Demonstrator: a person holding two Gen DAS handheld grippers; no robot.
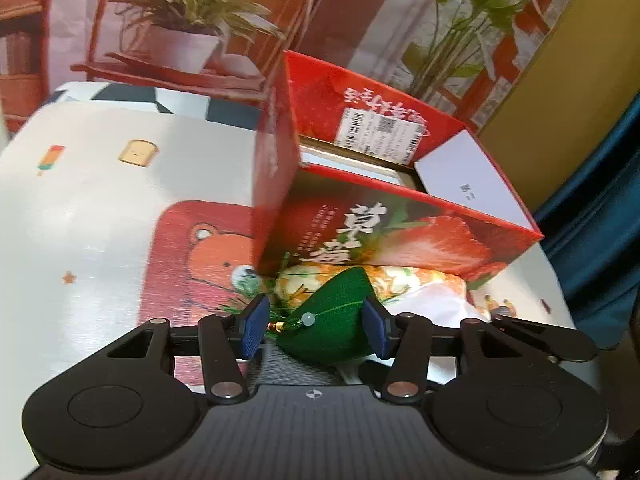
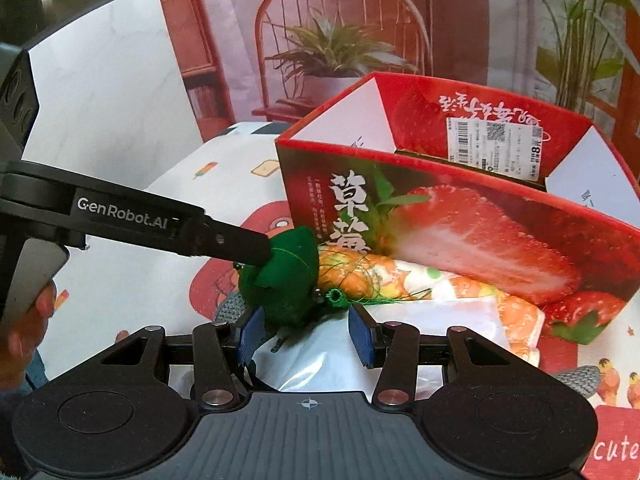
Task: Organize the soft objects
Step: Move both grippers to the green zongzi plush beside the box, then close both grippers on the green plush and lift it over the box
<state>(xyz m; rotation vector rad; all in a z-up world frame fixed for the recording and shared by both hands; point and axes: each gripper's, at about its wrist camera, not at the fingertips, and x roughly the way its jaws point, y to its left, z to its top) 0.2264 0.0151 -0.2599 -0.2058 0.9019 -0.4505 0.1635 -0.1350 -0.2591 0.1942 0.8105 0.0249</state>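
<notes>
A green stuffed zongzi-shaped pouch [image 1: 336, 316] with a bead and tassel sits between my left gripper's [image 1: 316, 324] blue pads. The jaws stand wide, the right pad touching it; I cannot tell if it is gripped. In the right wrist view the left gripper's finger [image 2: 236, 246] presses the pouch [image 2: 288, 276]. My right gripper [image 2: 306, 338] is open and empty just below the pouch, above a white plastic bag [image 2: 332, 360]. An orange and white patterned soft item [image 2: 420, 284] lies against the red strawberry box [image 2: 480, 232].
The open red box [image 1: 400, 216] stands on a table with a cartoon-printed cloth [image 1: 100, 220]. A grey knitted item [image 2: 580, 376] lies at right. A white board [image 2: 100, 100] stands at left. A printed backdrop of a chair and plants is behind.
</notes>
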